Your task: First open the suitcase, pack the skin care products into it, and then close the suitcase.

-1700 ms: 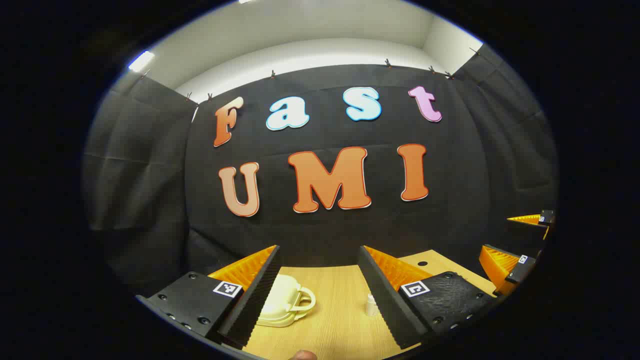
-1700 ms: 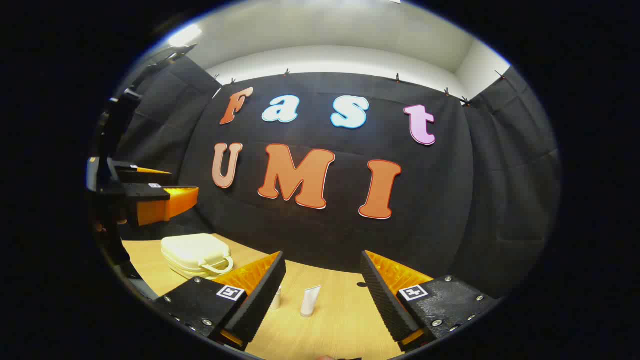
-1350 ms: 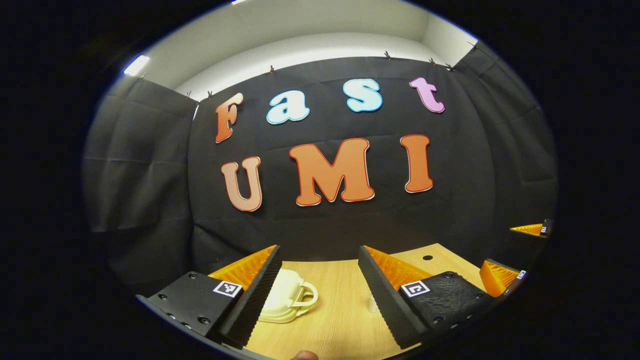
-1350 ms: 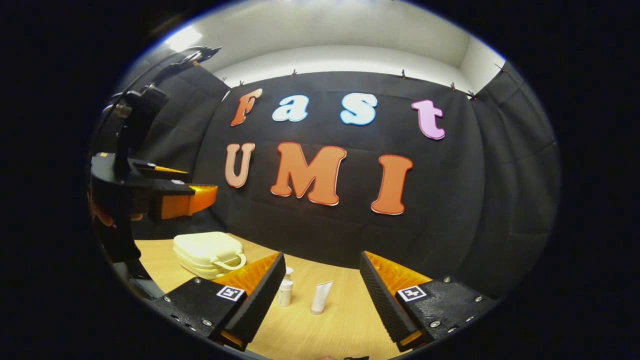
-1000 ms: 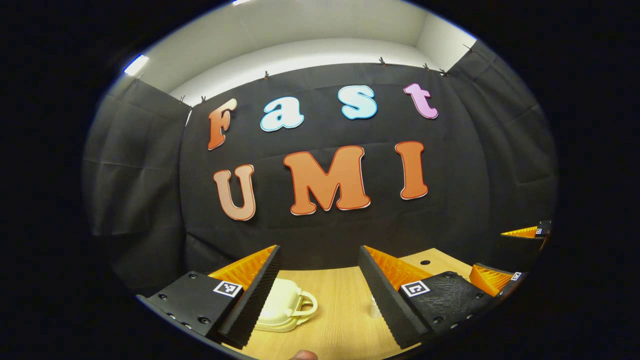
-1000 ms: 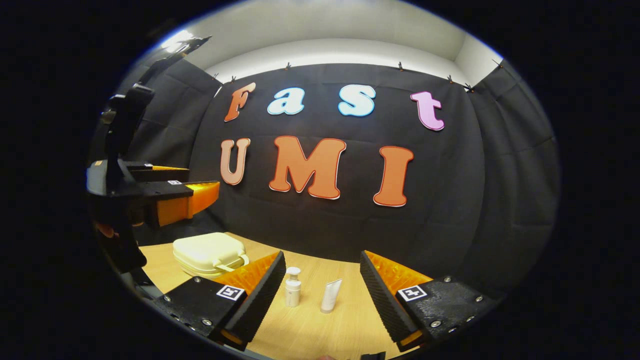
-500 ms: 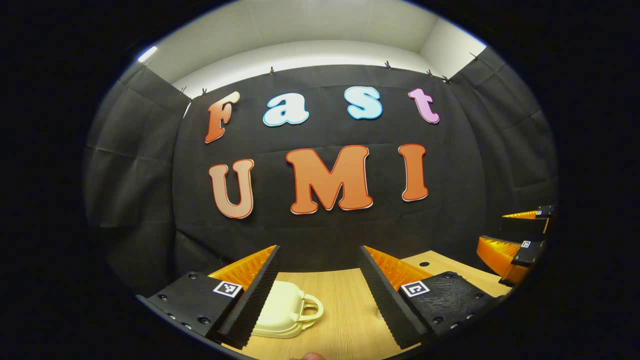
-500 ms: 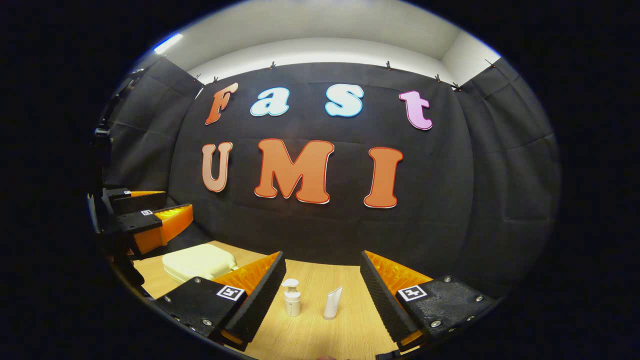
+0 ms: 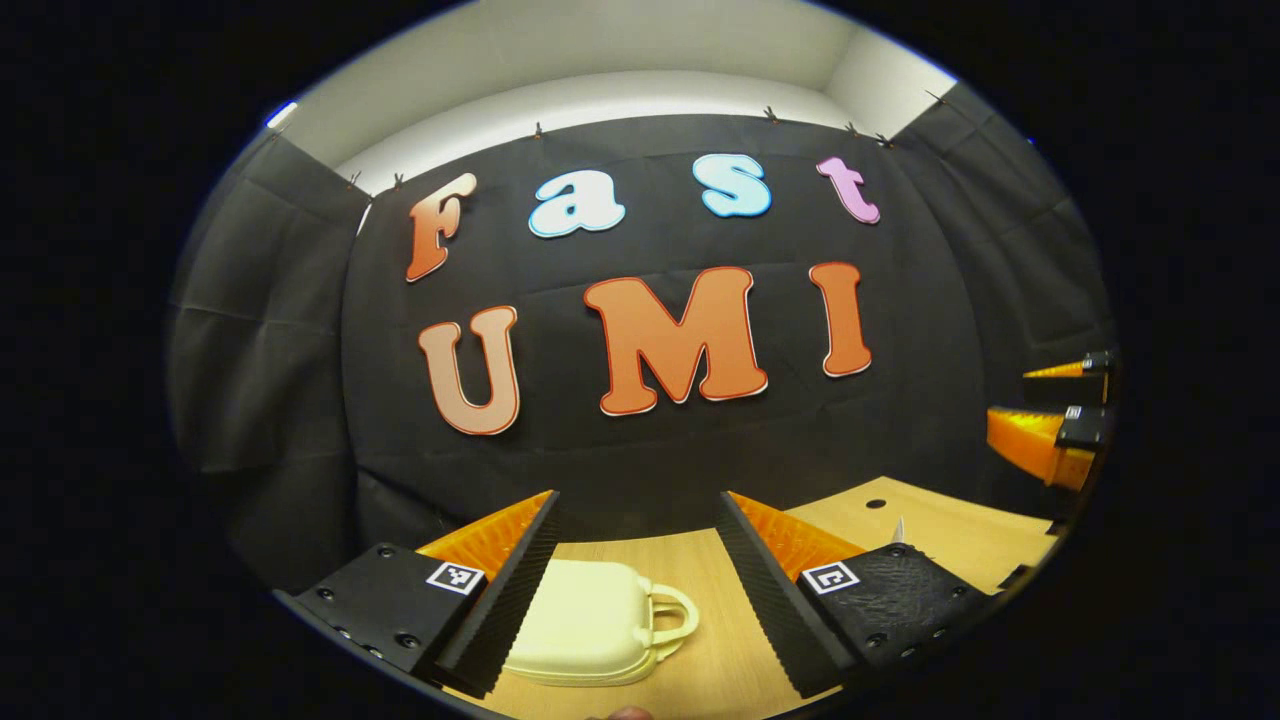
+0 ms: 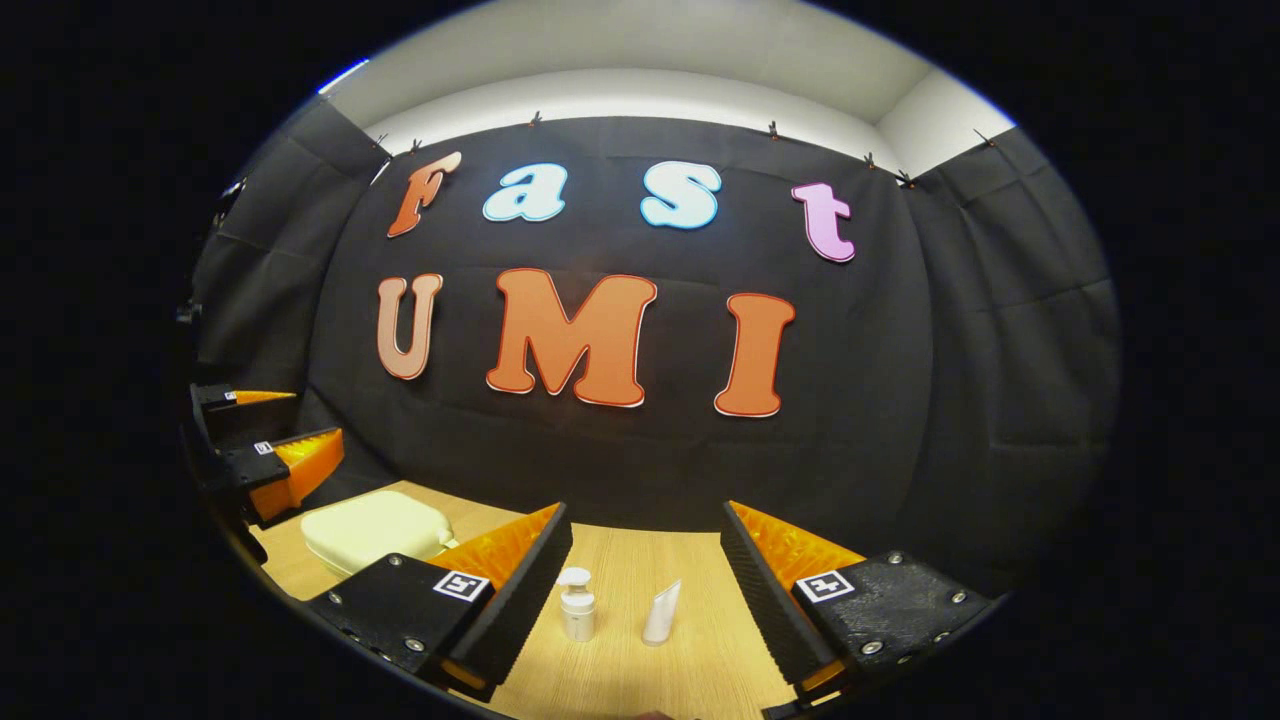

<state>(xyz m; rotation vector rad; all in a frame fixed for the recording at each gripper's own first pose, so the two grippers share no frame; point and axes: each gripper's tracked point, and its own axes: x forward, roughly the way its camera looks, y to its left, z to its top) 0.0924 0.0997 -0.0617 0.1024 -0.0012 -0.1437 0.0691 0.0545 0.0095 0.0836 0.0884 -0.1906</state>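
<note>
Resting shut on woodgrain table [image 10: 640, 560]: rounded cream suitcase [image 9: 590, 630]; both ridged claws [image 9: 640, 590] [image 10: 645, 590] spread, empty.

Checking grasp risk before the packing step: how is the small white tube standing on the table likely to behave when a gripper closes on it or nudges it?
The tube stands upright on its narrow end, so a sideways nudge would probably tip it. It looks small and slim, so likely light. It stands close beside the pump bottle, so a fall could knock that too.

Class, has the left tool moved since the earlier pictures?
Yes. In the right gripper view the left tool has dropped lower against the booth wall, nearer the suitcase.
</note>
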